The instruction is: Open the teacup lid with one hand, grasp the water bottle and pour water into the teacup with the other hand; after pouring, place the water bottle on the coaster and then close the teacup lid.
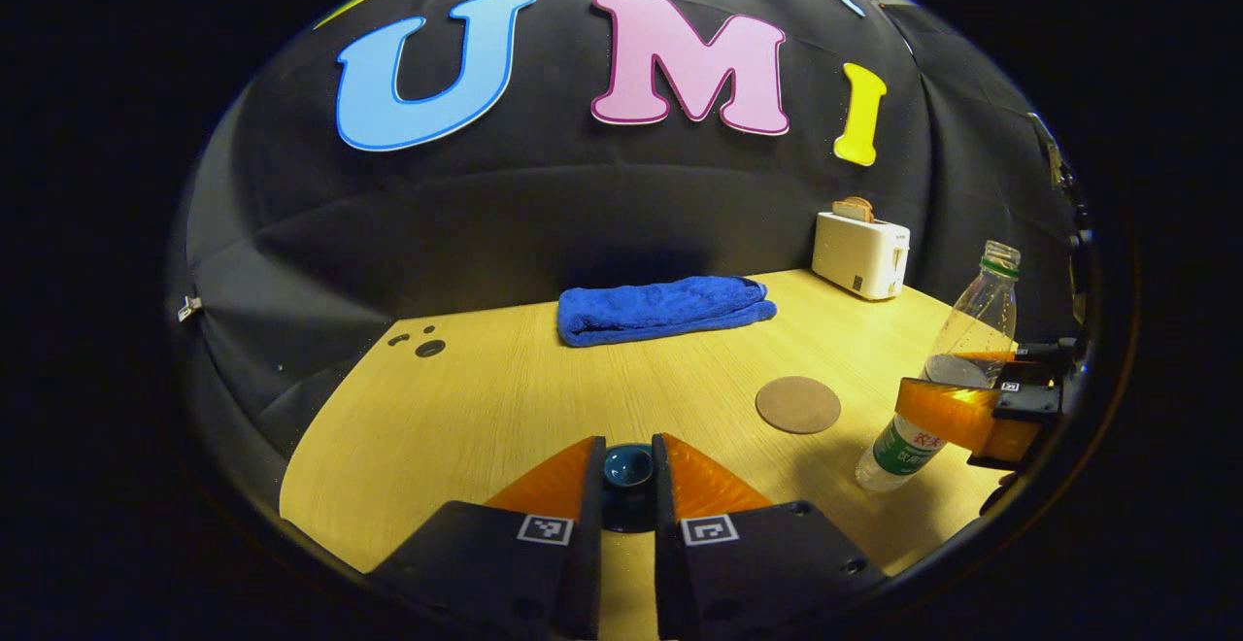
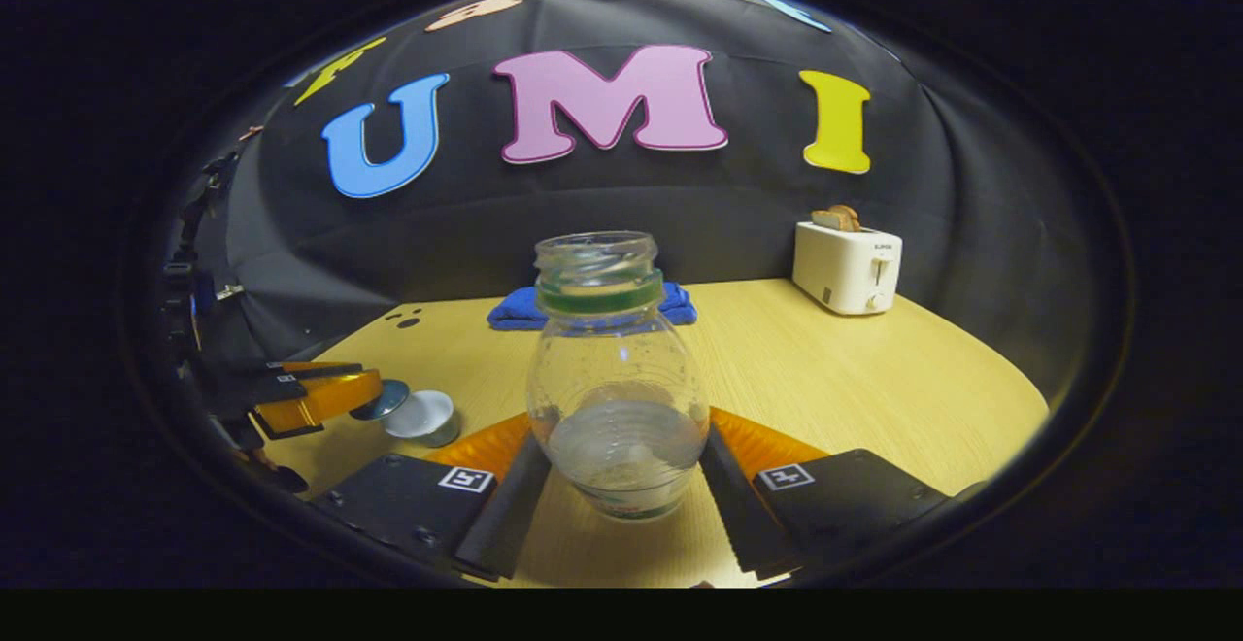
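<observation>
The left gripper [image 1: 627, 471] is pinching the teacup lid [image 1: 627, 467] between its two fingers, holding it above the wooden table [image 1: 505, 398]. Seen from the right gripper view, that same left gripper [image 2: 374, 398] is holding the lid [image 2: 381, 398] just beside and slightly above the open teacup [image 2: 424, 418], which is sitting on the table with its pale inside showing. The right gripper [image 2: 621, 466] is pressing both fingers against the body of the water bottle [image 2: 618, 379], which has no cap and is holding a little water in its lower part. In the left gripper view the bottle [image 1: 947, 369] is tilting, its mouth leaning away from the teacup side, with the right gripper [image 1: 957, 408] clamping it around the middle. Taking the round brown coaster [image 1: 798, 404] as the landmark: the bottle is hanging just to its right, a folded blue towel [image 1: 665, 309] is lying beyond it toward the wall, and a white toaster [image 1: 861, 253] with bread in its slot is standing beyond it to the right, well apart from it.
</observation>
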